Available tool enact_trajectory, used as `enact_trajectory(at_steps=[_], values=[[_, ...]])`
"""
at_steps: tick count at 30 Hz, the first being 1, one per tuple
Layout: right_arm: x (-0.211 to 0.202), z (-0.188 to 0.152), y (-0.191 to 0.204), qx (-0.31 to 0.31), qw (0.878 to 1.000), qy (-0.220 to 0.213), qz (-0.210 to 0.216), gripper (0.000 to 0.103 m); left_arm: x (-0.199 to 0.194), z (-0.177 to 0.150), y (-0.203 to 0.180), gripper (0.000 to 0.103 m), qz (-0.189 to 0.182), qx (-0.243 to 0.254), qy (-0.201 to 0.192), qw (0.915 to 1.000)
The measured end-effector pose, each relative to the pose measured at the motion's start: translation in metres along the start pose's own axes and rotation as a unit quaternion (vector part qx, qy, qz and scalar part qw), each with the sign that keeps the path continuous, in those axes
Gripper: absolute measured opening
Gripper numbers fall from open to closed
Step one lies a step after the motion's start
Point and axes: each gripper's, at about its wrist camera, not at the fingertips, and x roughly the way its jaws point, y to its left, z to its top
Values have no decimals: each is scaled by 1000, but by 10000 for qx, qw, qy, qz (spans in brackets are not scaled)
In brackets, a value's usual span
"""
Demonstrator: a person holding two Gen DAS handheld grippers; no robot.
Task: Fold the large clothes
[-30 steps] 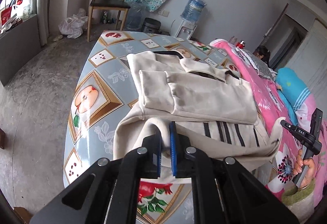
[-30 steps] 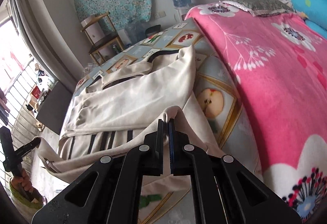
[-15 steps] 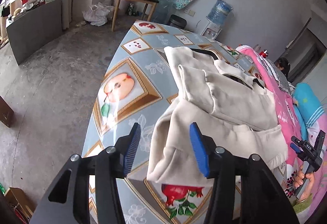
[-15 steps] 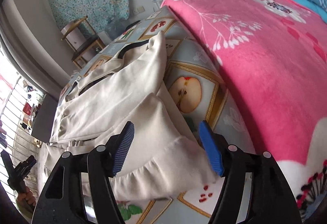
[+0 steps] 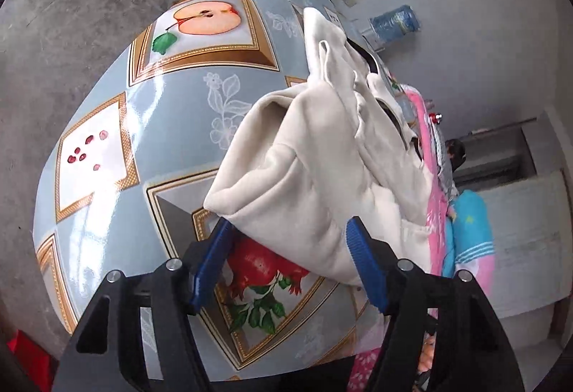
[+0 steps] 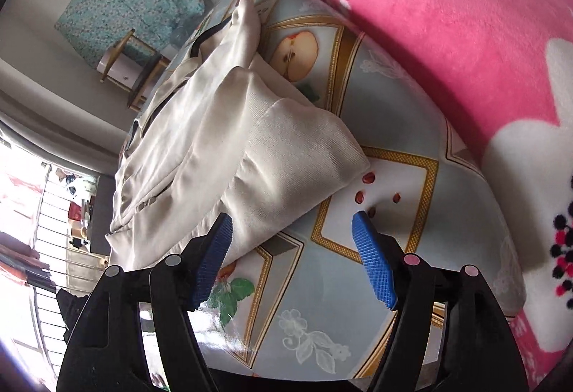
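A cream garment (image 5: 315, 177) lies folded in a heap on the table's fruit-patterned cloth (image 5: 161, 105). My left gripper (image 5: 288, 263) hovers low over its near folded edge. Its jaws are opening; the fabric lies between the blue pads (image 5: 211, 263) without being pressed. In the right wrist view the same garment (image 6: 258, 170) spreads from the centre to the upper left, ribbed hem nearest me. My right gripper (image 6: 292, 261) stands open over the cloth (image 6: 358, 302). The garment's edge reaches just inside its left pad (image 6: 211, 259), and nothing is gripped.
A pink flowered blanket (image 6: 447, 16) covers the bed along the table's right side. Bare concrete floor (image 5: 53, 34) lies beyond the table's left edge. A wooden chair (image 6: 132, 69) and a water bottle (image 5: 394, 21) stand by the far wall. A person (image 5: 454, 152) sits in the distance.
Both grippers were shut on the garment's hem and have opened and let it go. The hem now lies folded over the garment. Both hands have sunk toward the table and rolled.
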Motion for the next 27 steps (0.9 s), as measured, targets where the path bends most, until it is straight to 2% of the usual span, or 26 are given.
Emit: enact_trajectory(at_steps=[5, 8, 9, 10, 12, 13, 15, 17, 19, 21, 23, 27], values=[[8, 5, -2, 198, 9995, -201, 139, 67, -2, 2, 9, 65, -157, -675, -309, 9971], [11, 7, -3, 372, 9984, -409, 143, 61, -2, -1, 3, 63, 47, -769, -544, 9955], [11, 7, -2, 415, 9979, -479, 121, 57, -1, -1, -2, 56, 214, -693, -612, 9955], [12, 7, -3, 462, 9973, -573, 73, 54, 1, -3, -8, 51, 470, -543, -685, 9951], [13, 8, -1, 485, 9960, -737, -108, 39, 7, -6, -22, 32, 1025, -20, -828, 9913], [13, 8, 1, 422, 9956, -801, -233, 33, 9, -8, -28, 29, 1245, 292, -913, 9876], [14, 7, 9, 154, 9944, -916, -511, 14, 14, -15, -45, 18, 1667, 1005, -1066, 9751], [7, 5, 18, -176, 9922, -1043, -661, 9, 11, -27, -63, 12, 1995, 1697, -1248, 9570], [-3, 2, 31, -531, 9878, -1209, -826, 8, 0, -39, -81, 9, 2124, 2220, -1471, 9402], [-15, -1, 39, -751, 9844, -1339, -858, 7, -14, -47, -95, 8, 2121, 2530, -1604, 9302], [-26, -3, 43, -831, 9833, -1399, -813, 7, -28, -51, -99, 7, 2008, 2605, -1579, 9311], [-39, -7, 45, -928, 9833, -1358, -779, 6, -45, -57, -99, 6, 1839, 2572, -1378, 9386]])
